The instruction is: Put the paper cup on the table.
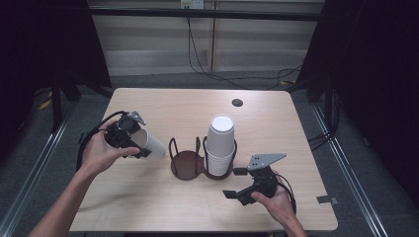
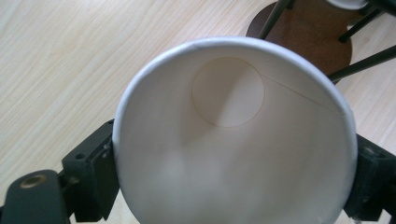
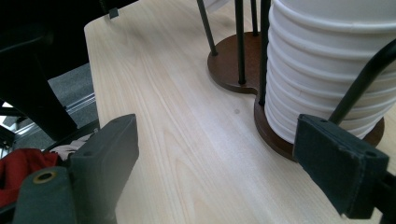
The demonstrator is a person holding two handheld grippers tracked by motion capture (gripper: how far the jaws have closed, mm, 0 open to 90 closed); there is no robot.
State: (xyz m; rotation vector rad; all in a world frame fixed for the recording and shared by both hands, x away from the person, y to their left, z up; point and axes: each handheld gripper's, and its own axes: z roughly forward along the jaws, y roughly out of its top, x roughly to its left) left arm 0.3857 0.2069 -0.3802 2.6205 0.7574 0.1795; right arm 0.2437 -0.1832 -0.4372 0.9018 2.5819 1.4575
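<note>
A white paper cup (image 1: 154, 144) lies on its side in my left gripper (image 1: 139, 143), held above the left part of the table with its base pointing toward the holder. In the left gripper view the cup's open mouth (image 2: 229, 140) faces the camera, and both black jaws press on its rim. A dark brown two-ring cup holder (image 1: 187, 165) stands mid-table; its left ring is empty and its right ring carries a stack of white cups (image 1: 221, 143). My right gripper (image 1: 234, 182) stands open just in front of the stack (image 3: 322, 70), with nothing between its jaws.
A round black cable hole (image 1: 237, 102) sits near the table's far edge. Black cables run over the floor behind the table. Bare light wood (image 1: 163, 207) stretches between my forearms. A red cloth (image 3: 23, 172) shows below the table's edge.
</note>
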